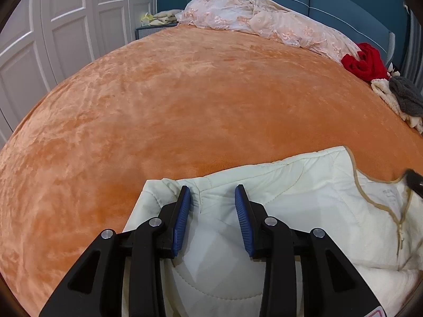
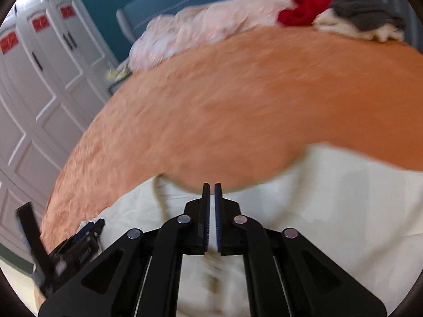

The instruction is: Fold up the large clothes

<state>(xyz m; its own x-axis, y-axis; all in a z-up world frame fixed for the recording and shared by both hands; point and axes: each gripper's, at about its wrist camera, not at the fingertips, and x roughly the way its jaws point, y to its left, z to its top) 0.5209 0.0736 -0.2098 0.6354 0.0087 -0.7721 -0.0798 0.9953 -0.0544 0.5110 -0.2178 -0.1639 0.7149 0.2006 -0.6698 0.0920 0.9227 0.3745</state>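
Lying on orange bed, cream jacket, left claw open, right claw closed, empty.

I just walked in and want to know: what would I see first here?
First, the huge orange blanket covering the whole bed. Close to the cameras lies a cream jacket with a tan zipper, the open left gripper hanging over it and the right gripper nearly shut. At the far edge sits a bright red cloth beside a pink lace cover.
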